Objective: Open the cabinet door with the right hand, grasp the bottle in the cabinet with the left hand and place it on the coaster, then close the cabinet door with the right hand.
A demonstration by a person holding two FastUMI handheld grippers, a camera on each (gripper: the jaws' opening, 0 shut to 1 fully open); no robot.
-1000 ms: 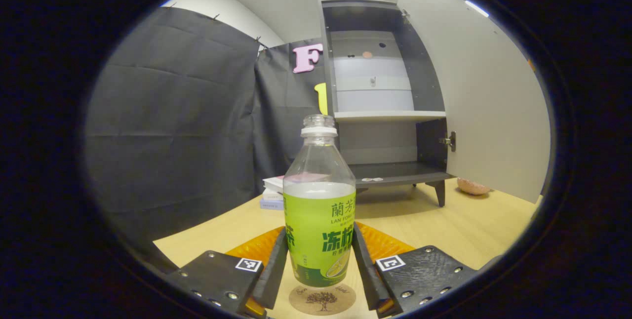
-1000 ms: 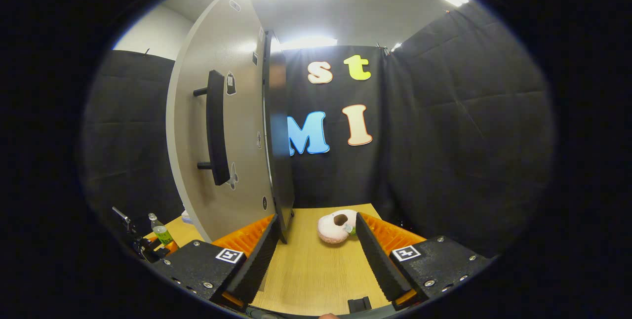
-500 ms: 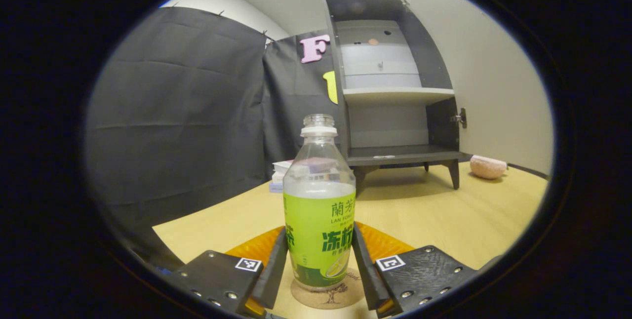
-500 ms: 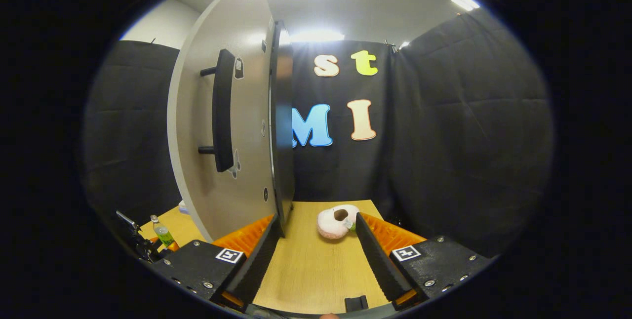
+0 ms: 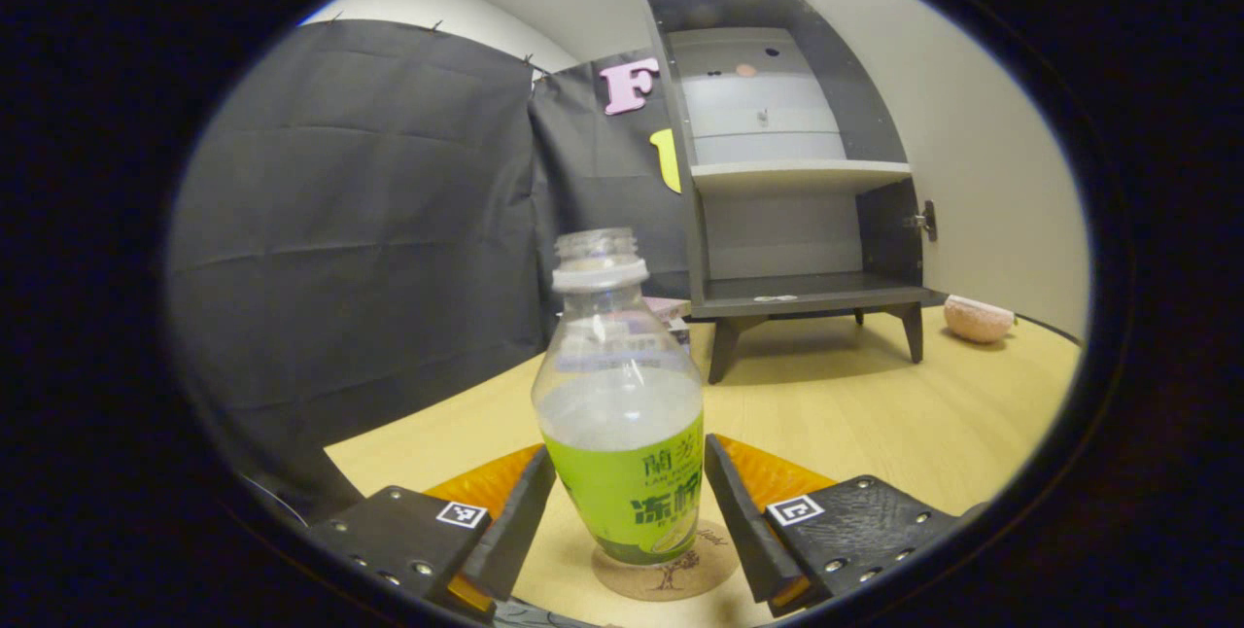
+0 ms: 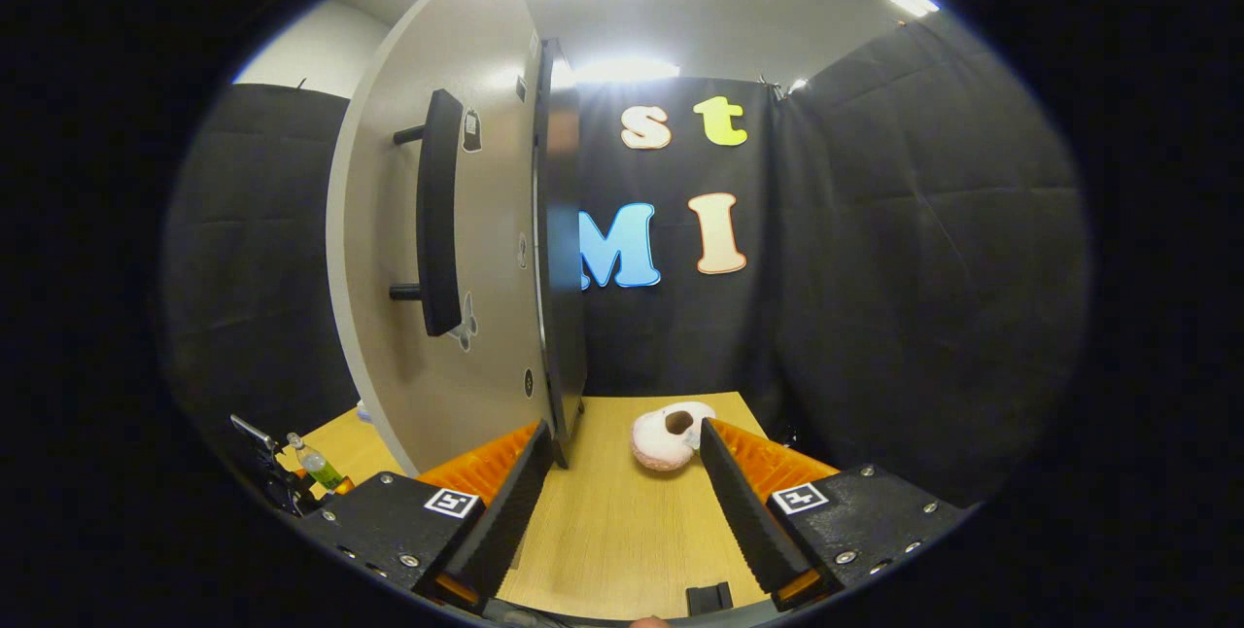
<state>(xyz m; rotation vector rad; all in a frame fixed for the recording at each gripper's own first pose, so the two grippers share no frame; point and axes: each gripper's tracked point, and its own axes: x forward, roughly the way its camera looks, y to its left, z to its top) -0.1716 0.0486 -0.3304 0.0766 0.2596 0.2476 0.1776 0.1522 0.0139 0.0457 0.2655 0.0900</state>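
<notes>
In the left gripper view, the left gripper (image 5: 630, 531) is sitting at 6 o'clock with its fingers (image 5: 523, 521) spread to either side of the bottle (image 5: 622, 414); narrow gaps are showing on both sides, so the fingers are parted and not pressing on it. The bottle is standing on the coaster (image 5: 667, 570), leaning slightly toward 11 o'clock, with clear liquid reaching just above its green label and no cap on its neck. The coaster is lying flat on the tabletop (image 5: 855, 414), its round edge showing in front of and to the right of the bottle base. Farther off, at 1 o'clock, the cabinet (image 5: 777, 152) is standing open on short legs, with one shelf dividing it into two compartments. A small stack of books (image 5: 671, 312) is lying just behind the bottle's shoulder, beside the cabinet leg. A pink rounded object (image 5: 979, 318) is resting on the tabletop at 3 o'clock, near the open cabinet door (image 5: 982, 171). In the right gripper view, the right gripper (image 6: 617, 511) is sitting at 6 o'clock with its fingers (image 6: 746, 521) spread wide and holding nothing, over bare tabletop (image 6: 622, 550). The cabinet door (image 6: 437, 249) is standing just beyond the left finger, at 11 o'clock, with its dark bar handle (image 6: 437, 215) facing the camera. A pink ring-shaped toy (image 6: 669, 436) is lying just beyond the right finger. At 8 o'clock, small and far away, the bottle (image 6: 316, 465) is showing beside the left gripper (image 6: 277, 482).
</notes>
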